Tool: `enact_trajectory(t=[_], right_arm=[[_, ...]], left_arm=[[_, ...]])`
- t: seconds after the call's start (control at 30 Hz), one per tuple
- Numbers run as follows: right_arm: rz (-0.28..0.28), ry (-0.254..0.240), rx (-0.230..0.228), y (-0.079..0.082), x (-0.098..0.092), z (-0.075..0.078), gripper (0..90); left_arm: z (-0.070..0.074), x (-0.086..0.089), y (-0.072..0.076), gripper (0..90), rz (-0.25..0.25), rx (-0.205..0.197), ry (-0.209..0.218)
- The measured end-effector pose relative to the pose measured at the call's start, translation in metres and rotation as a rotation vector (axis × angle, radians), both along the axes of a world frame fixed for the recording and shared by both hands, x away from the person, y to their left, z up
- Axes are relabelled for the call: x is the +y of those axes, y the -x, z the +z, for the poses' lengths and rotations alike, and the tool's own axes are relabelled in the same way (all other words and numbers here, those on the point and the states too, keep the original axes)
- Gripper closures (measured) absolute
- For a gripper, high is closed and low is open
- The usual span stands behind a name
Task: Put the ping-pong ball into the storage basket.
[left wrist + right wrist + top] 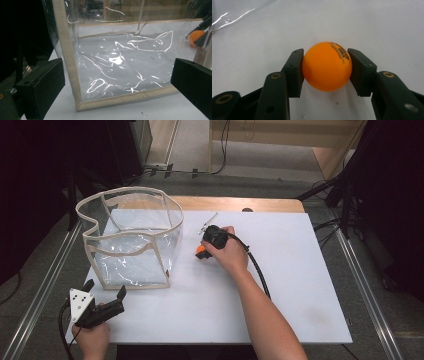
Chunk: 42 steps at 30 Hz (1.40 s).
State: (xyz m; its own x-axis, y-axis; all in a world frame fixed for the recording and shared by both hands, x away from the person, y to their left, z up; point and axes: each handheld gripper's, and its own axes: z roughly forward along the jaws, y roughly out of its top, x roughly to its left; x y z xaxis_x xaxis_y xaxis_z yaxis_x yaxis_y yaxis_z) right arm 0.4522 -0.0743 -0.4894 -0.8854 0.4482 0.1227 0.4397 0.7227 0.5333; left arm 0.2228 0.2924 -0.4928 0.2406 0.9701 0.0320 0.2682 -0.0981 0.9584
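Note:
An orange ping-pong ball (326, 66) with dark print sits between both black pads of my right gripper (325, 71), which is shut on it just above the white table. From above, the ball (200, 250) peeks out at the left of my right gripper (202, 251), near the table's middle. A clear plastic bag with beige trim (131, 237) stands open at the back left. My left gripper (106, 288) rests at the front left, open, pointing at the bag's near corner (75, 82). Its jaws stand wide apart with nothing between them.
A white board (290, 285) covers the wooden table. A black cable (257, 267) trails from my right gripper along the forearm. Metal rails (365, 290) run along both table sides. Through the bag, the ball (195, 37) is seen in the left gripper view.

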Motion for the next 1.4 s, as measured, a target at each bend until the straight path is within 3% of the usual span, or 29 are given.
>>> enact_trajectory(t=[0.33,0.8,1.0,1.4], right_arm=[[0.018,-0.011,0.0,0.005,-0.003,0.012,48.3],[0.001,-0.03,-0.011,0.013,-0.011,0.032,48.4],[0.01,-0.063,-0.01,0.017,-0.015,0.041,48.4],[0.05,-0.066,-0.012,0.024,-0.011,0.051,48.4]], left_arm=[[0.0,0.0,0.0,0.0,-0.001,0.0,0.001],[0.0,0.0,0.0,0.0,0.002,-0.001,-0.002],[0.0,0.0,0.0,0.0,-0.003,-0.001,-0.004],[0.0,-0.002,0.001,0.0,-0.001,-0.001,-0.011]])
